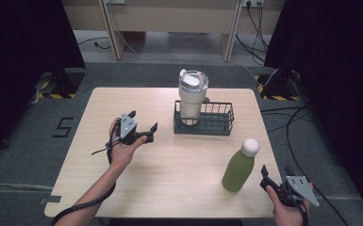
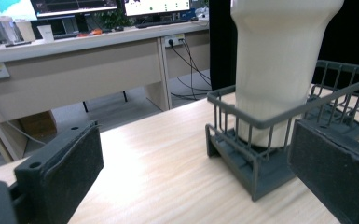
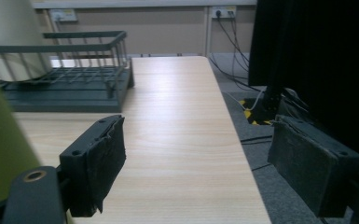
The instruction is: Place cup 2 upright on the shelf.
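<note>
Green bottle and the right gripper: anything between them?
Nothing. In the high view only bare table edge separates the green bottle from the open right gripper, which sits just right of it.

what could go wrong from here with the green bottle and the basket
The green bottle stands tall near the table's right edge; a sideways nudge from the open right claw might tip it off. The cream tumbler already fills the left of the wire basket, so setting the bottle in could knock it. The open left claw is close to the basket.

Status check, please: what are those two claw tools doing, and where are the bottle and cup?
Left gripper, right gripper open, empty. Green bottle upright beside right gripper. Cream tumbler in wire basket. Nothing between.
</note>
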`<state>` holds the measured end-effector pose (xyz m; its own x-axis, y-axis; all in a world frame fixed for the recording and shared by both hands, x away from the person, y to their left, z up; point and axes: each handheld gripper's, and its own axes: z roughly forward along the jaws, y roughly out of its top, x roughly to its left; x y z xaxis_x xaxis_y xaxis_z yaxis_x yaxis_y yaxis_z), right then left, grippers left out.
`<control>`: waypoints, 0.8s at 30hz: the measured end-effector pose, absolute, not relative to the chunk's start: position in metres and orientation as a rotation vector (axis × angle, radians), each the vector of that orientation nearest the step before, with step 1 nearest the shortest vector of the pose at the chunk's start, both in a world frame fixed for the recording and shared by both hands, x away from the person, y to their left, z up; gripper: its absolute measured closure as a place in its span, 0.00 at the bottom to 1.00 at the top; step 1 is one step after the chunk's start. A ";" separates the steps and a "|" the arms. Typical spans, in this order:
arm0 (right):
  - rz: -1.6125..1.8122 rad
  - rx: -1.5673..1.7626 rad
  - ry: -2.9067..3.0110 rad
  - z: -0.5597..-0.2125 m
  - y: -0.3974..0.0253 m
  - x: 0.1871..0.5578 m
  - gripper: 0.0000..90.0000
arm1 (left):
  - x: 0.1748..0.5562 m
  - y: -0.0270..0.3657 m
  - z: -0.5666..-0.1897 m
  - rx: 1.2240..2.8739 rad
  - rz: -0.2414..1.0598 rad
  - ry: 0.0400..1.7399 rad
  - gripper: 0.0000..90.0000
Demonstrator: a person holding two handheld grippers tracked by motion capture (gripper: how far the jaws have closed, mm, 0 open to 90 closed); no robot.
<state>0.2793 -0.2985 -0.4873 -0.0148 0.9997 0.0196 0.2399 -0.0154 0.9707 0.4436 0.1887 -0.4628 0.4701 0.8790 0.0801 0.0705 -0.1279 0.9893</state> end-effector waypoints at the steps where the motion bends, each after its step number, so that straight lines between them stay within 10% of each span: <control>1: 1.116 1.377 1.402 -0.486 -0.297 0.277 0.20 | 0.442 0.190 -0.464 1.548 0.862 0.858 0.03; 24: 1.200 1.260 1.521 -0.477 -0.273 0.244 0.17 | 0.428 0.208 -0.474 1.532 0.872 0.880 0.03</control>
